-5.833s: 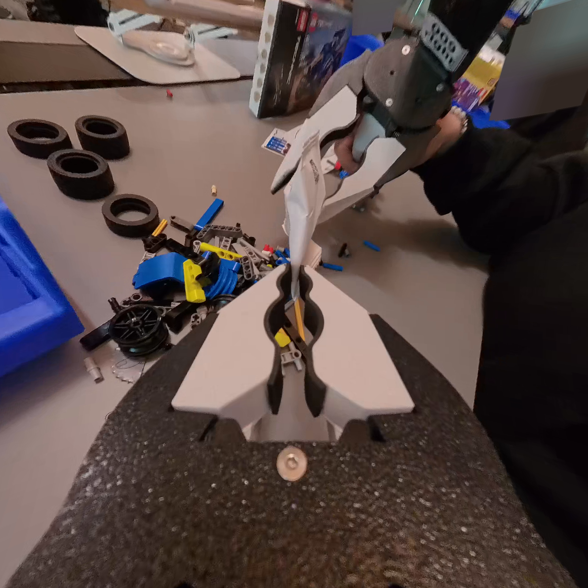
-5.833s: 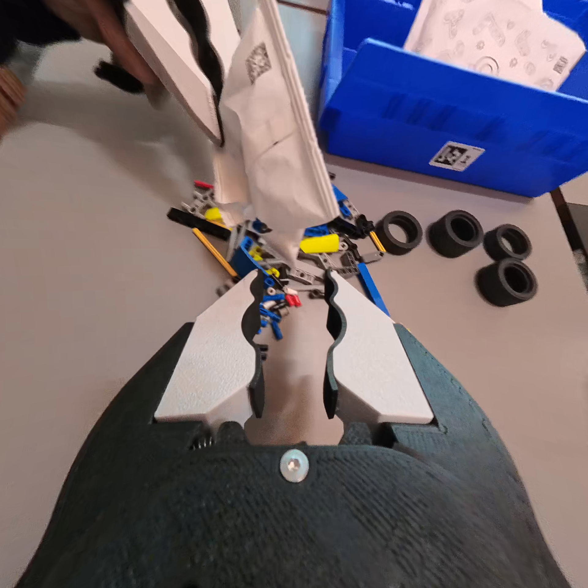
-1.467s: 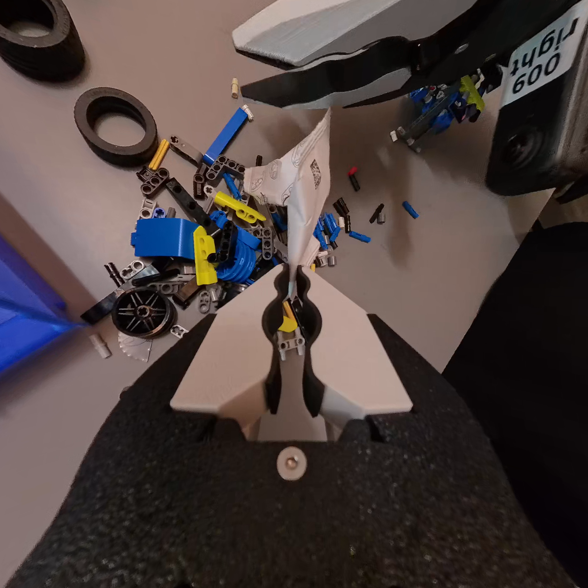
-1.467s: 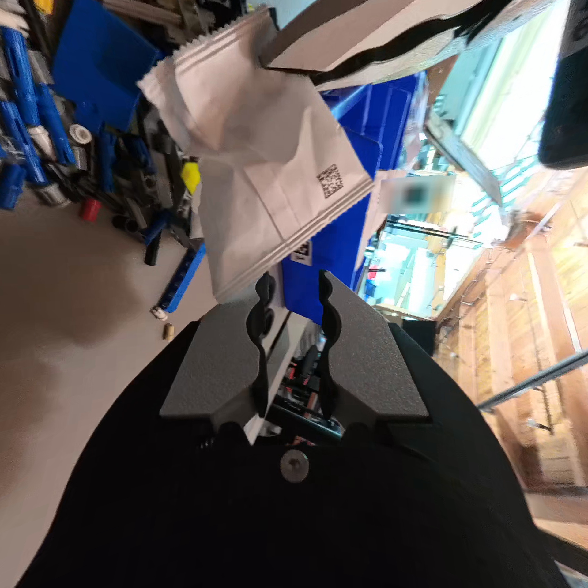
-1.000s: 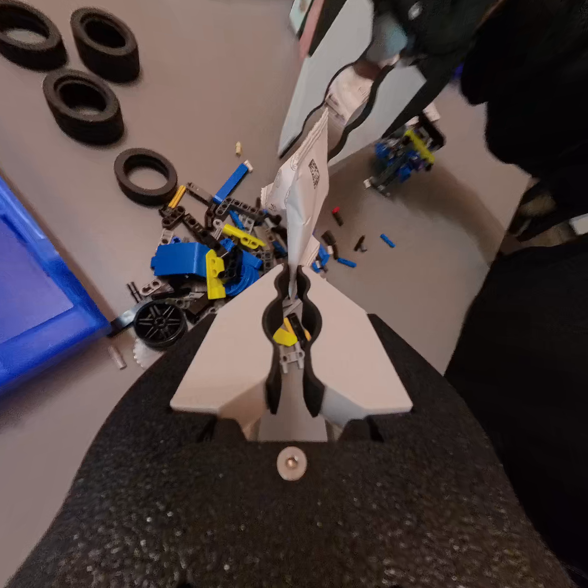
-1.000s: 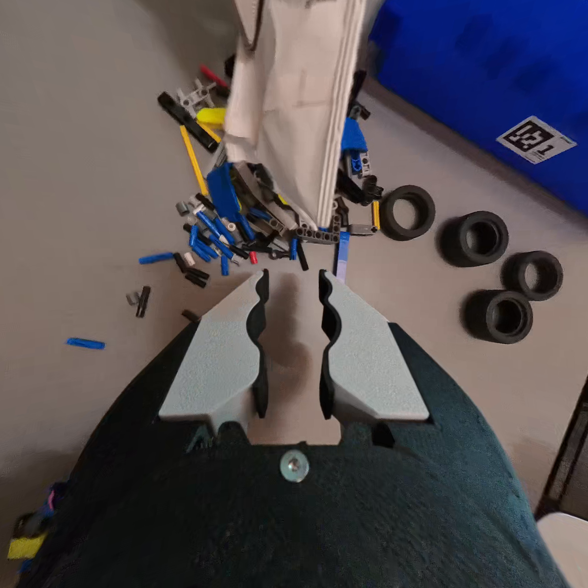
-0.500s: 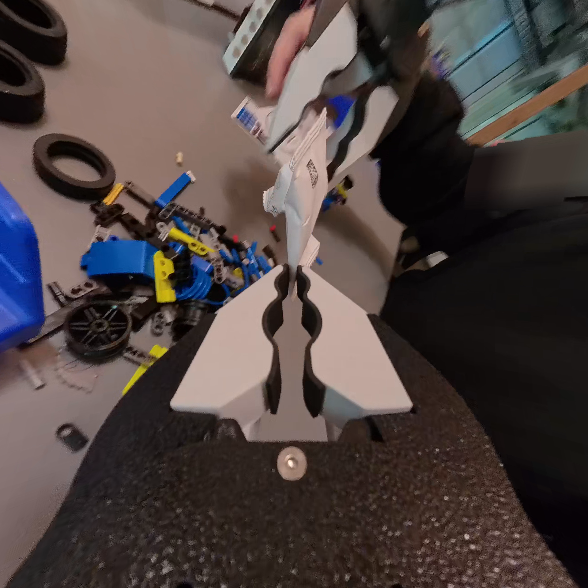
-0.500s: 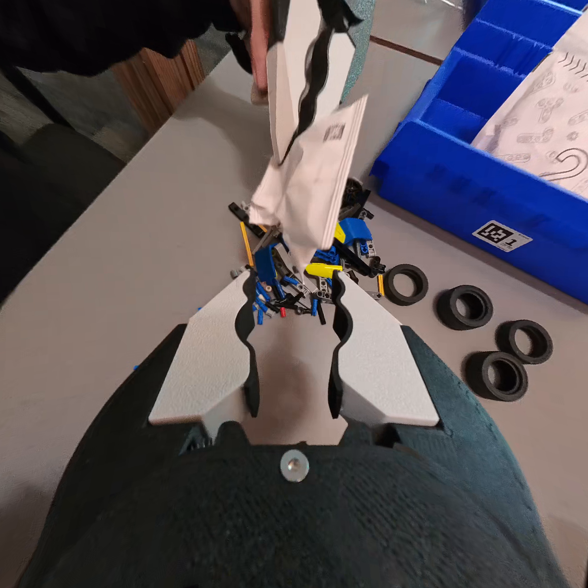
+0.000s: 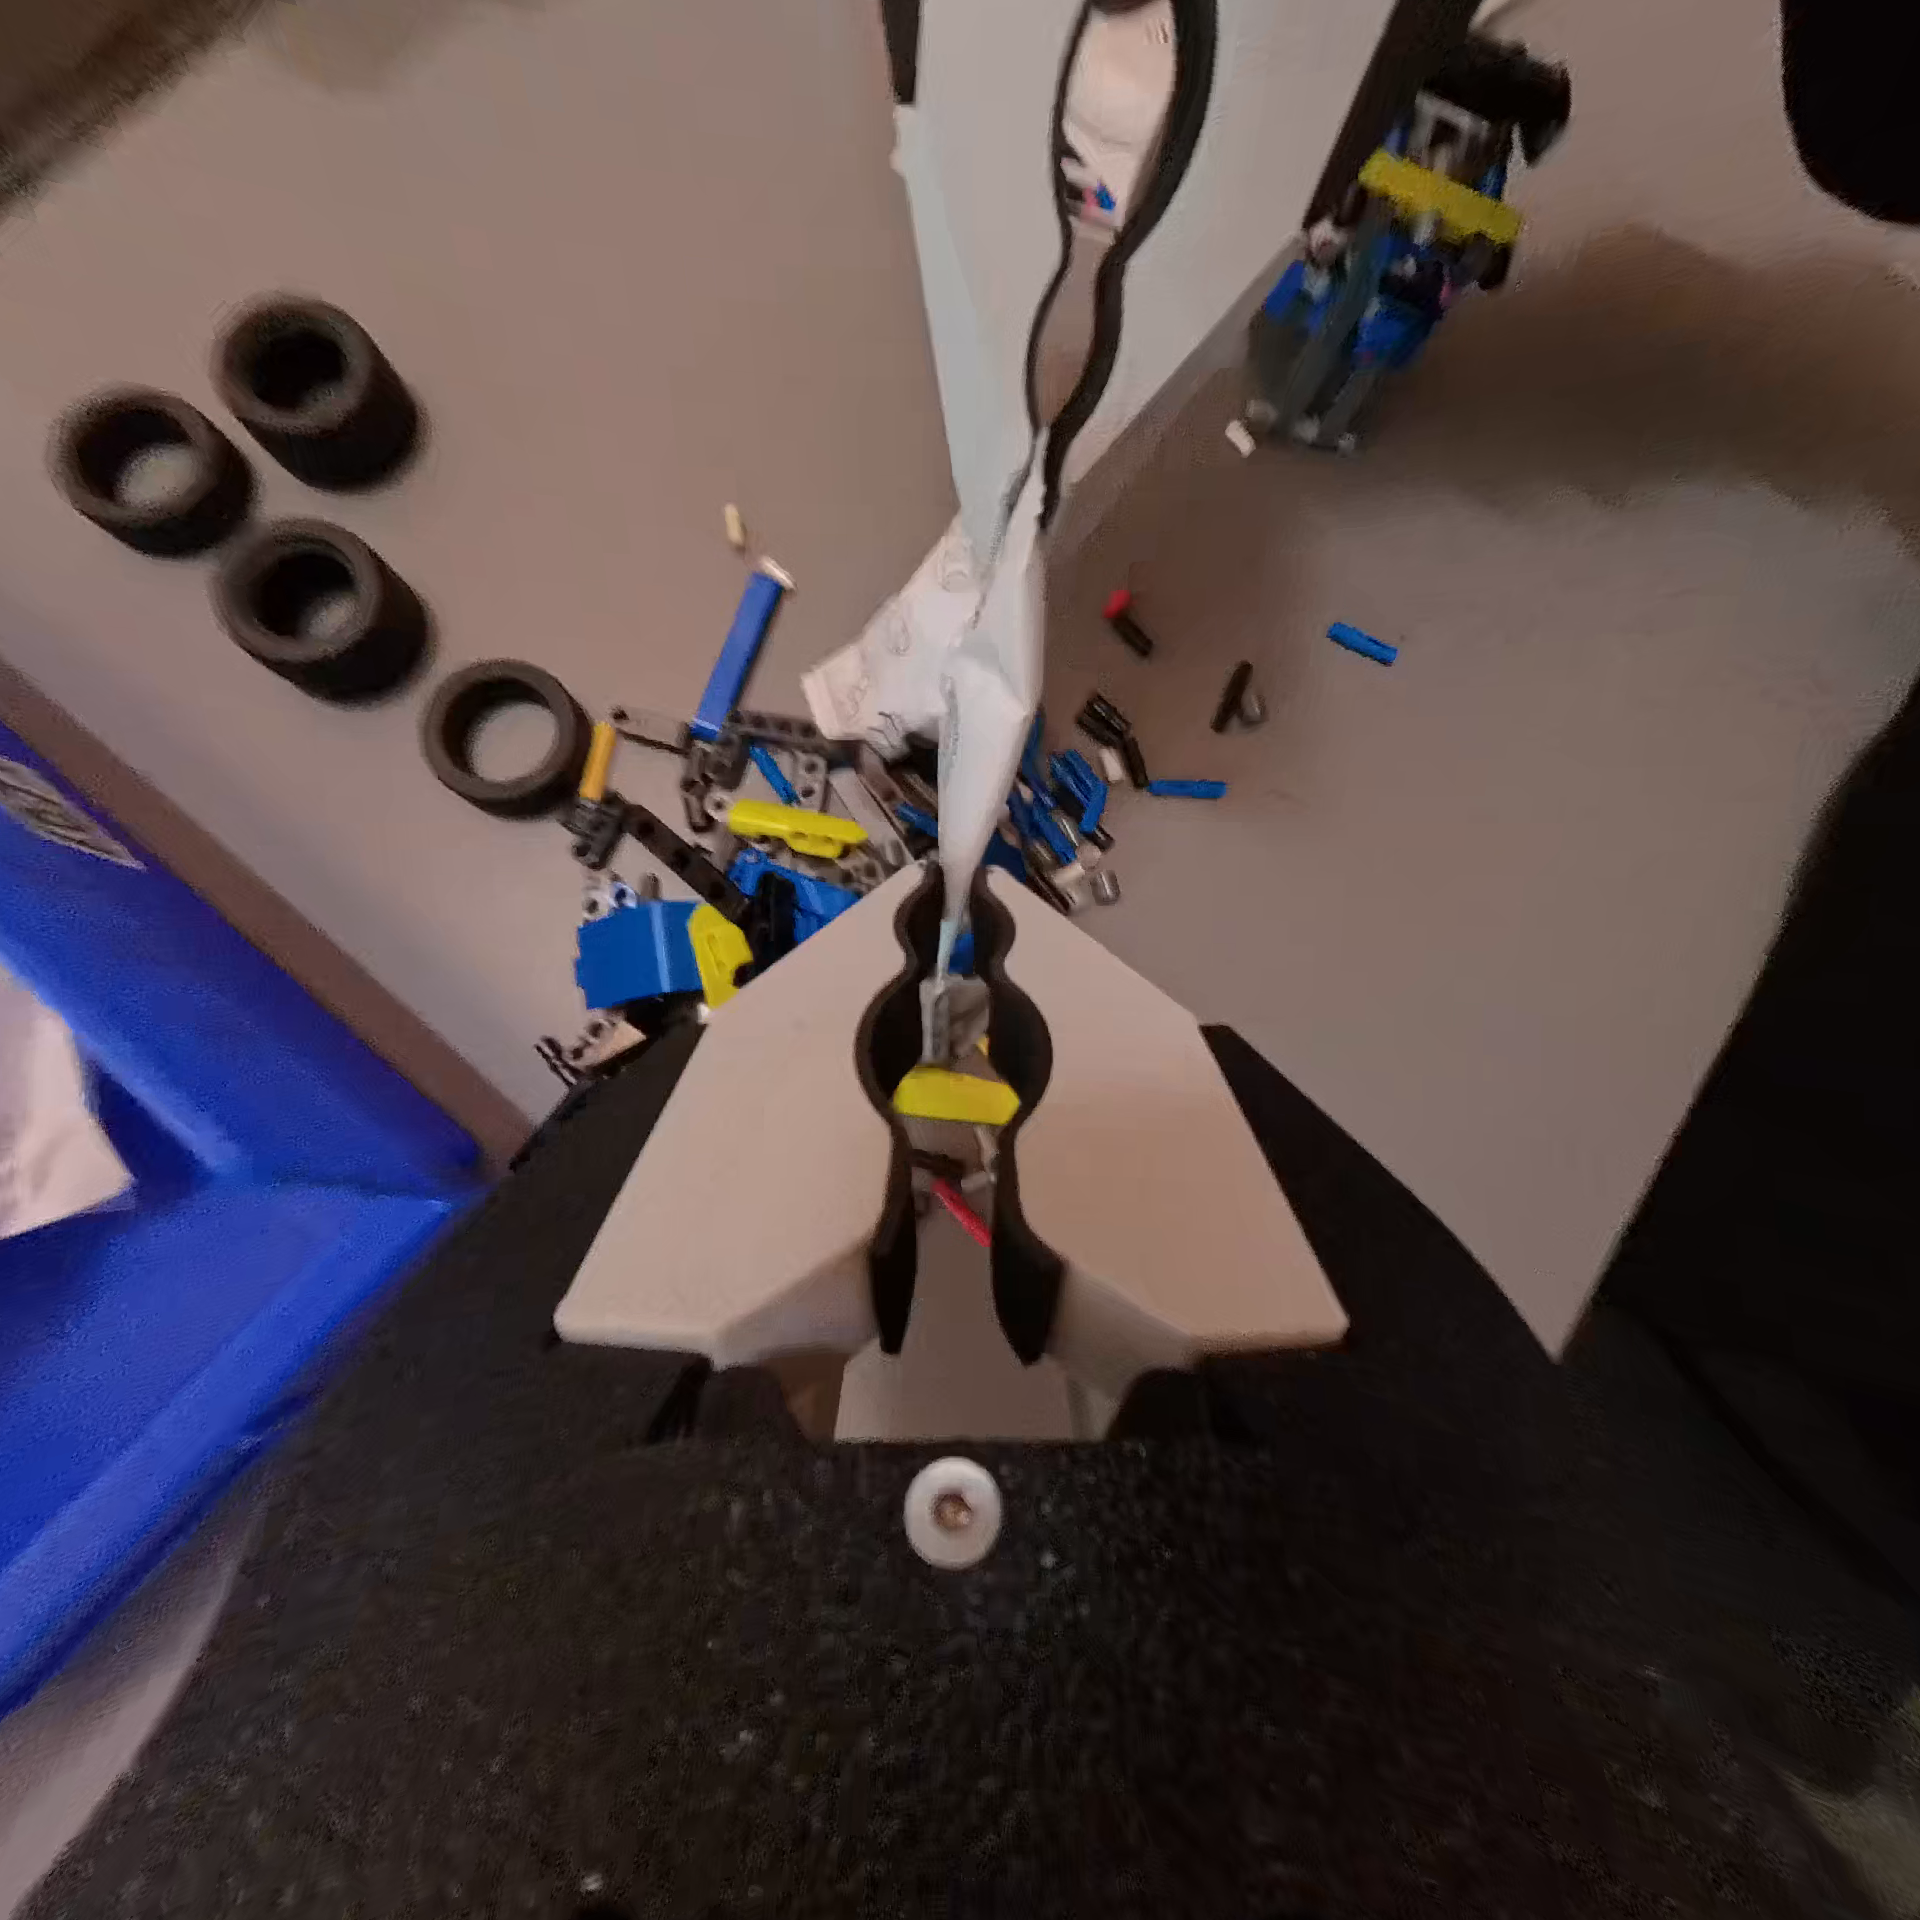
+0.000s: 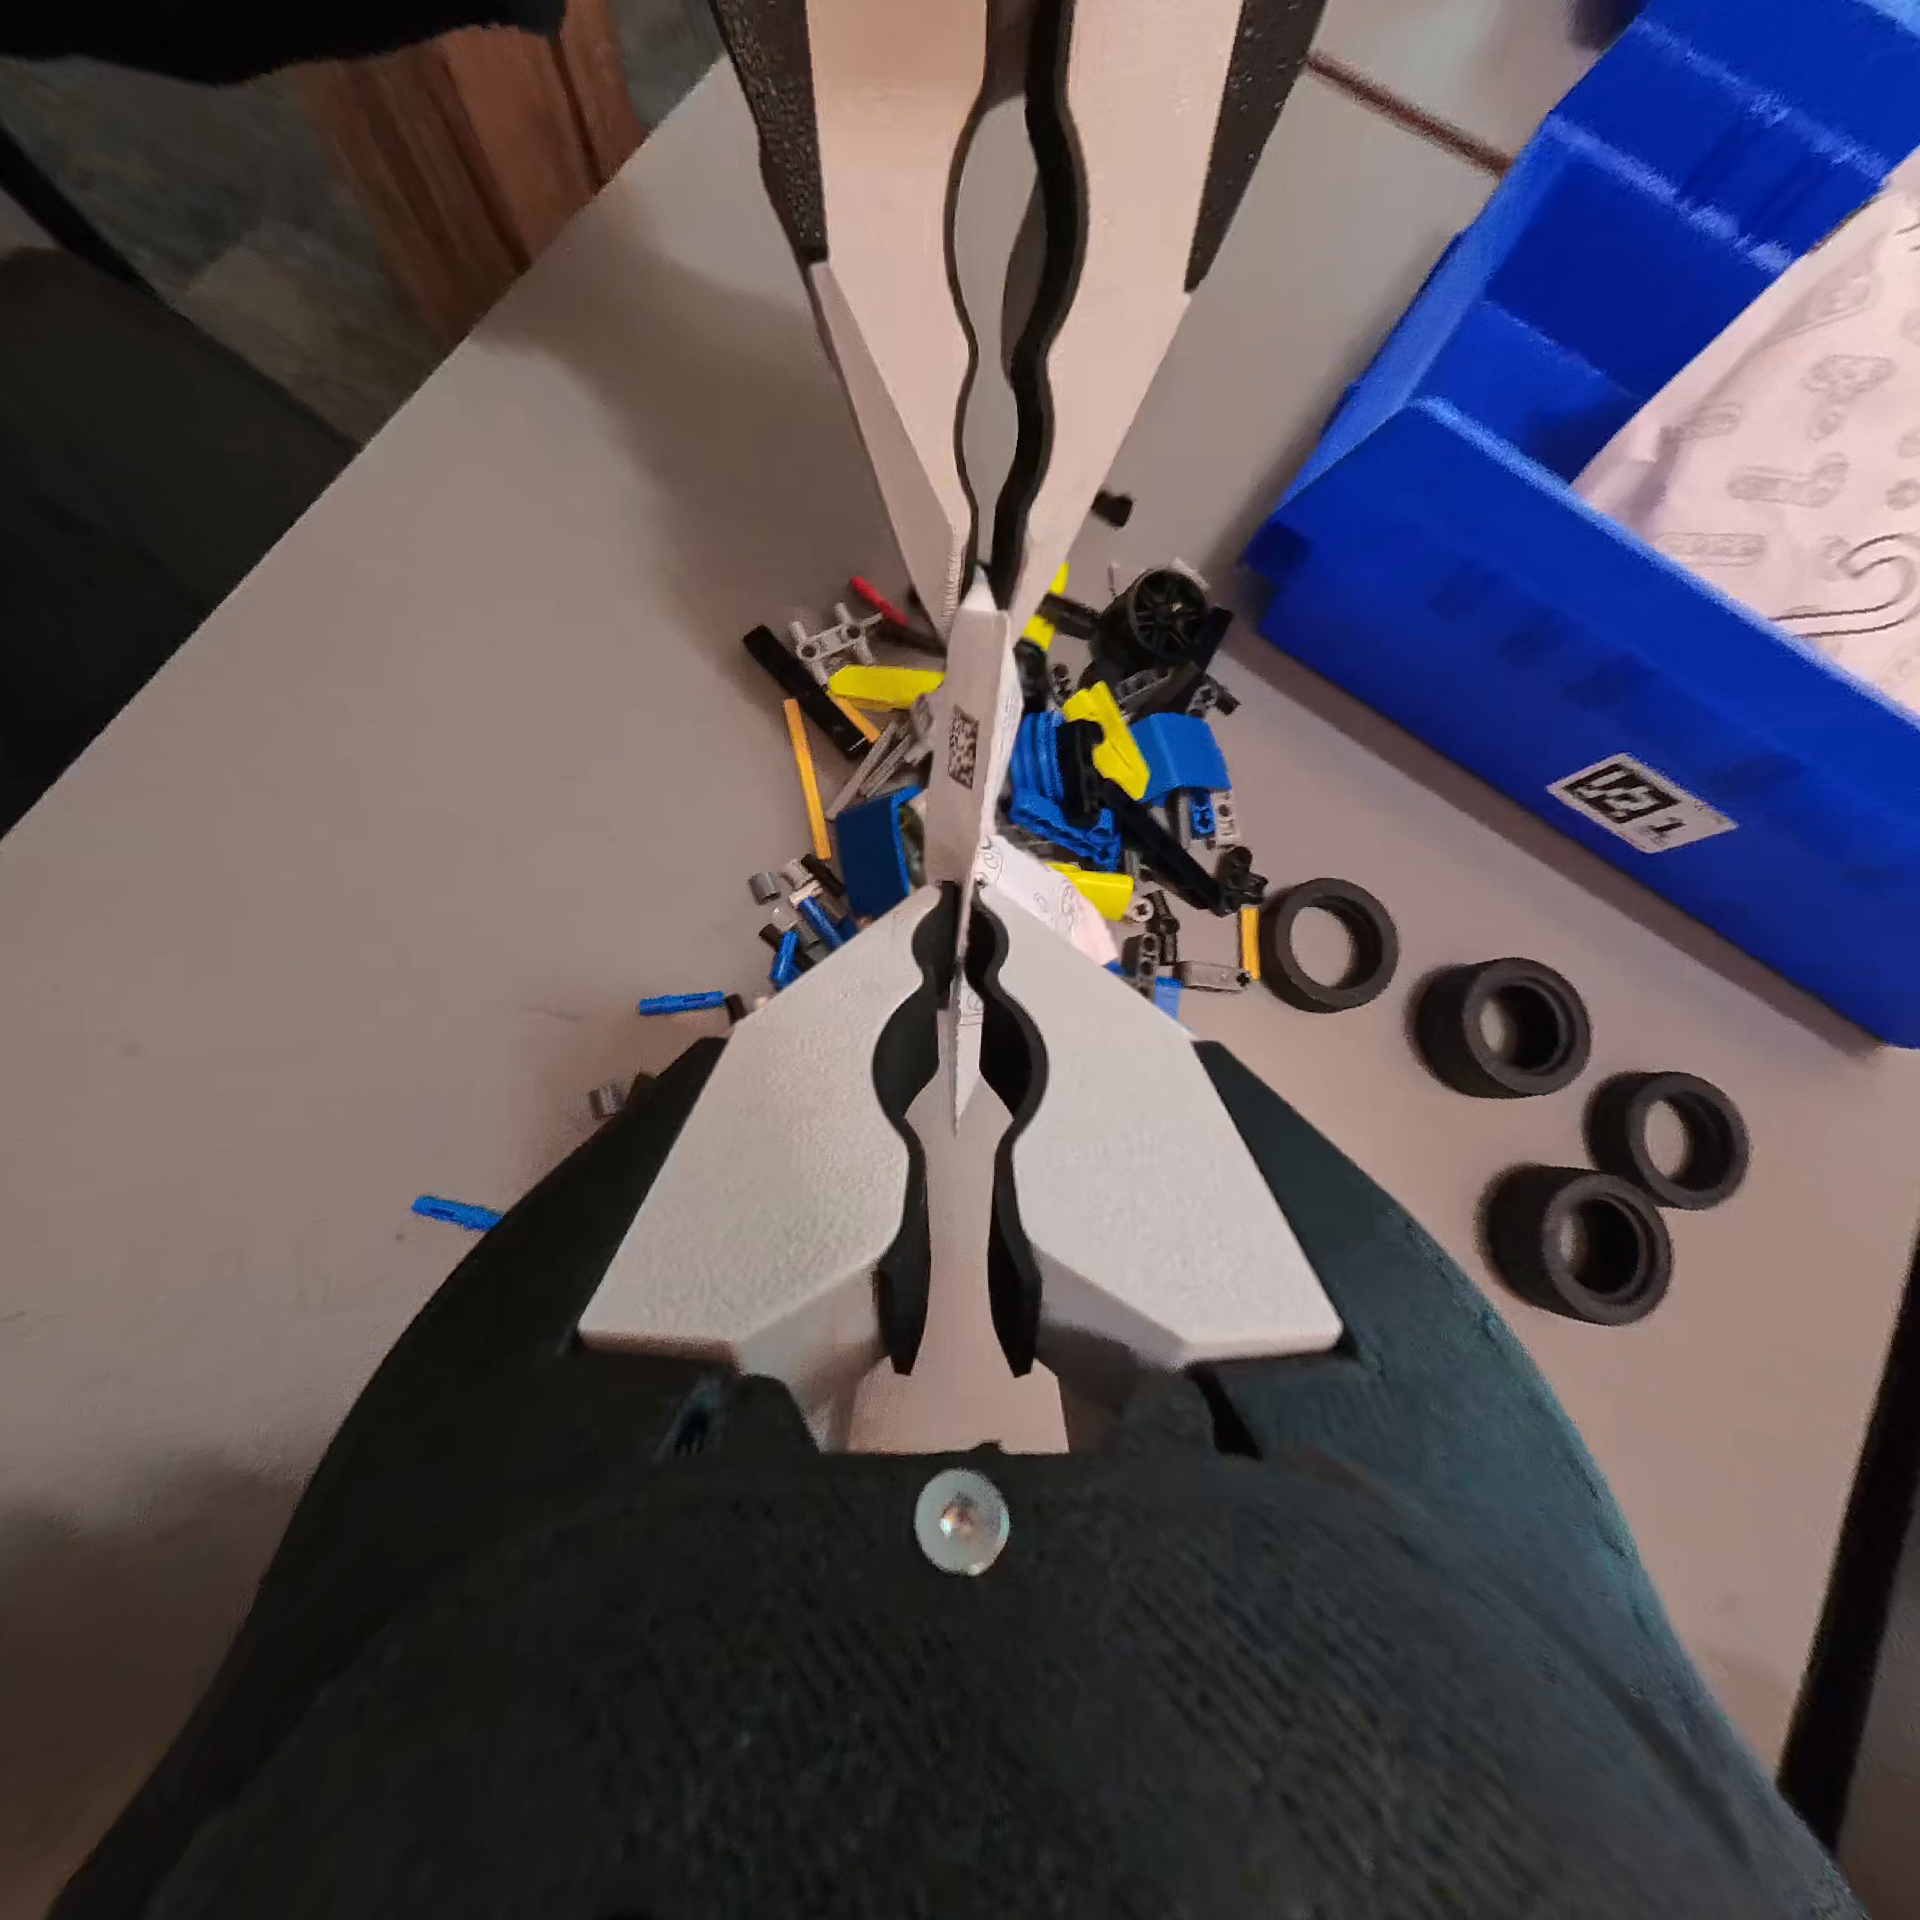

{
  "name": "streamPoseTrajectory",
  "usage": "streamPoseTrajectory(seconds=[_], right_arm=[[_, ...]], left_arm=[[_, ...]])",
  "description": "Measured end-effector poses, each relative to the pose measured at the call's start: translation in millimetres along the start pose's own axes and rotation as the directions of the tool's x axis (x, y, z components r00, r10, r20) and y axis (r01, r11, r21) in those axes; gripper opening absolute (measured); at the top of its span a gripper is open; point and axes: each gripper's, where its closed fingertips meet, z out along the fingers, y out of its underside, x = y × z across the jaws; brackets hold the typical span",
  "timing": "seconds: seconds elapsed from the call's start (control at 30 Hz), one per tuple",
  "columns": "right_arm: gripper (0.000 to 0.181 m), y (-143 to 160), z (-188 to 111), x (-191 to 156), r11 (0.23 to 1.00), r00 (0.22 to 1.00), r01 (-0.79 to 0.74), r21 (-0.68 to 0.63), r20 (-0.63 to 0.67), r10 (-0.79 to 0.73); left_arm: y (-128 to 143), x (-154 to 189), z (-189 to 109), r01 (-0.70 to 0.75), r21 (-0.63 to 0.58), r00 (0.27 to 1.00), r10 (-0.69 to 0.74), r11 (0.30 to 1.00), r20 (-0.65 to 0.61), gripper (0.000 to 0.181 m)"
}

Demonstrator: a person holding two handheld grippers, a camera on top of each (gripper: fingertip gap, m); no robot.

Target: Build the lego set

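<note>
Half a second back your right gripper (image 10: 958,925) stood with its fingers spread and short of the paper bag (image 10: 975,748); now they are closed onto the bag's near edge, a sliver of paper showing between the pads. Your left gripper (image 9: 961,883) is closed on the opposite edge, as it was in the earlier frames. Bag now stretched edge-on between the two, above the table (image 10: 416,831).

Under it: loose Lego pieces (image 10: 1070,790), blue, yellow, black and grey, heaped close to the blue bin (image 10: 1507,623). Four black tyres (image 10: 1507,1029) lie just beside the heap. Part-built model (image 9: 1371,291) stands well apart from the heap, far side of the table in the left wrist view.

Reading: with both edges held, you are set either to pull the bag open wider or shake out whatever remains. Whether anything is left inside, cannot tell; it looks flat. Actual building looks barely started, parts unsorted.

Risk: thin paper may tear or slip from the pads.
</note>
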Motion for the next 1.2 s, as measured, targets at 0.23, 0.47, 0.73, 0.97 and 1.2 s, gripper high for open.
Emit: streamPoseTrajectory(seconds=[0.23, 0.47, 0.73, 0.97, 1.2], right_arm=[[0.0, -13, -14, -9, 0.98, 0.998, -0.052, 0.191, -0.019, 0.057], [0.0, -13, -14, -1, 0.91, 0.945, -0.326, 0.255, 0.085, 0.314], [0.053, -13, -37, 3, 0.832, 0.89, -0.455, 0.319, 0.125, 0.439], [0.034, -32, -27, -14, 0.763, 0.839, -0.542, 0.352, 0.287, 0.463], [0.028, -3, -12, -7, 0.871, 0.904, -0.427, 0.244, 0.092, 0.418]], left_arm=[[4, 7, 5, 0.037, 0.171, 0.999, -0.031, 0.985, -0.036, 0.044], [-19, 19, 8, 0.16, 0.305, 0.981, -0.116, 0.939, -0.156, 0.001], [-41, 19, -21, 0.569, 0.341, 0.775, -0.349, 0.748, -0.527, 0.001], [-60, 24, -30, 0.673, 0.364, 0.674, -0.333, 0.644, -0.659, 0.001], [-68, 18, -39, 0.551, 0.497, 0.814, -0.3, 0.67, -0.498, 0.001]])
